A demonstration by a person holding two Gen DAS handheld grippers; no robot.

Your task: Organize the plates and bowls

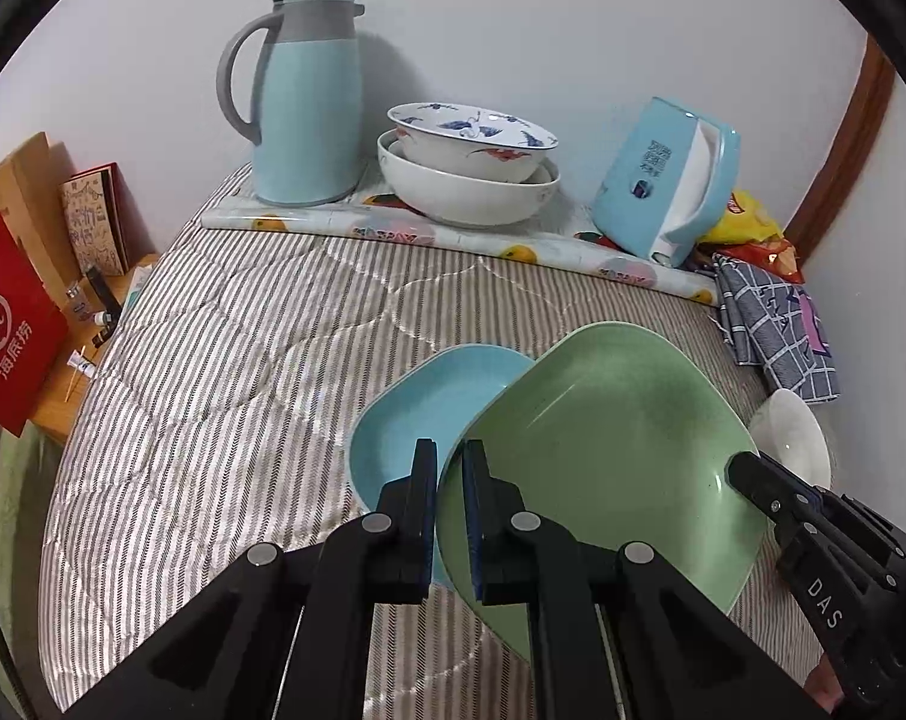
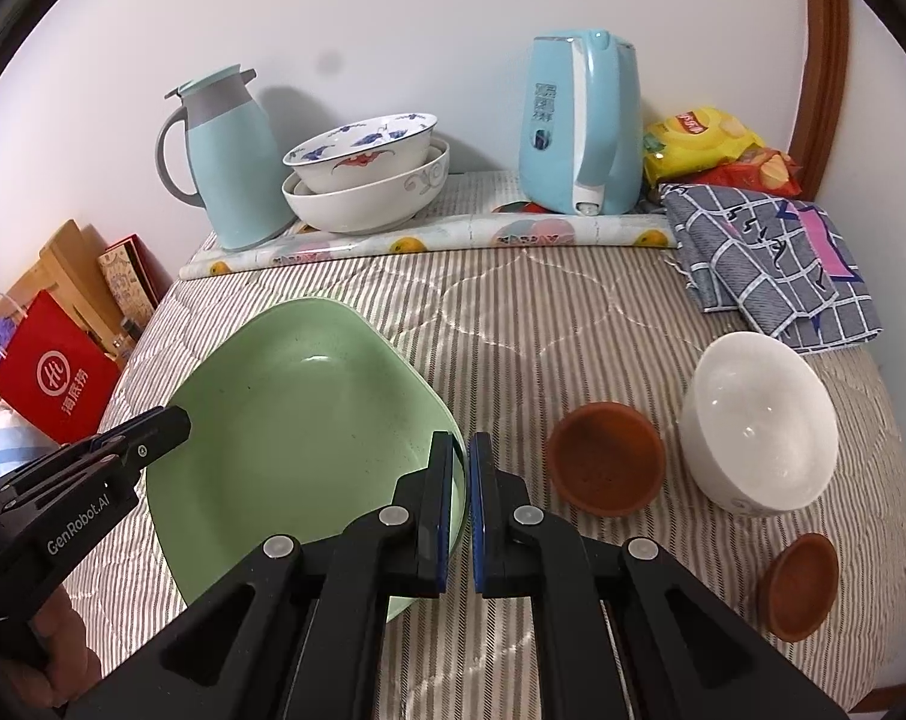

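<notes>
A square green plate [image 1: 609,438] [image 2: 309,420] hangs tilted over the striped quilt, held by two opposite rims. My left gripper [image 1: 450,450] [image 2: 177,420] is shut on its left rim. My right gripper [image 2: 462,444] [image 1: 741,468] is shut on its right rim. A square blue plate [image 1: 429,396] lies on the quilt, partly under the green plate's left side. To the right stand a white bowl [image 2: 759,420] [image 1: 795,432] and two brown saucers [image 2: 606,459] [image 2: 801,585]. At the back a patterned bowl sits nested in a larger white bowl [image 1: 471,162] [image 2: 363,174].
A light-blue thermos jug [image 1: 303,102] and a blue kettle [image 2: 579,126] stand on a fruit-print mat by the wall. A checked cloth [image 2: 771,258] and snack bags [image 2: 705,144] lie at the back right. Left of the quilt's edge is a red paper bag [image 1: 9,324].
</notes>
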